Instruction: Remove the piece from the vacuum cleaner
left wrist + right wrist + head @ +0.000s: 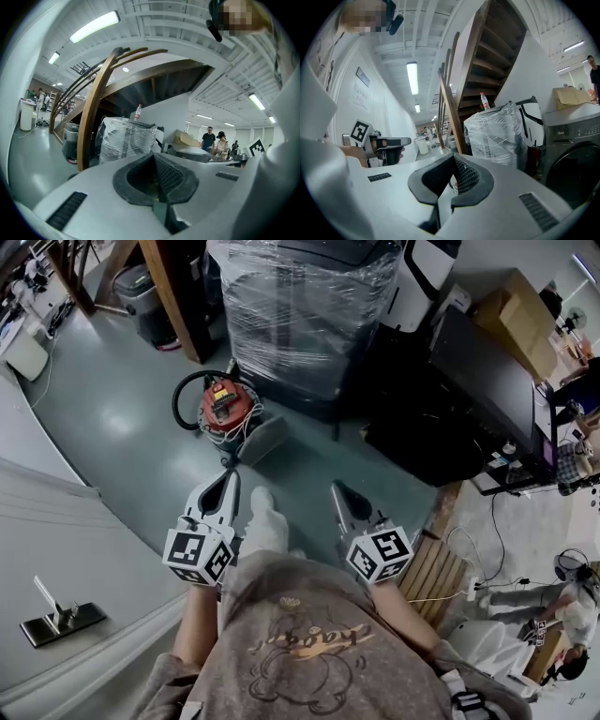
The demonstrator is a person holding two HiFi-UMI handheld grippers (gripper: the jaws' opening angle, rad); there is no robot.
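On the grey floor [112,427], at twelve o'clock from the white left gripper [225,486], the round red vacuum cleaner [225,409] is sitting near, untouched. The white right gripper [343,493] is hovering alongside. Both are holding their jaws pressed together, empty.

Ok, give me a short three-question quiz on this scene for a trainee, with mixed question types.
1. True or false: the right tool is gripping the vacuum cleaner.
2. The left tool has its jaws: A wide open, B shut and empty, C shut on an object.
3. What covers the bulky item behind the vacuum cleaner?
Key: 1 false; 2 B; 3 clear plastic wrap.
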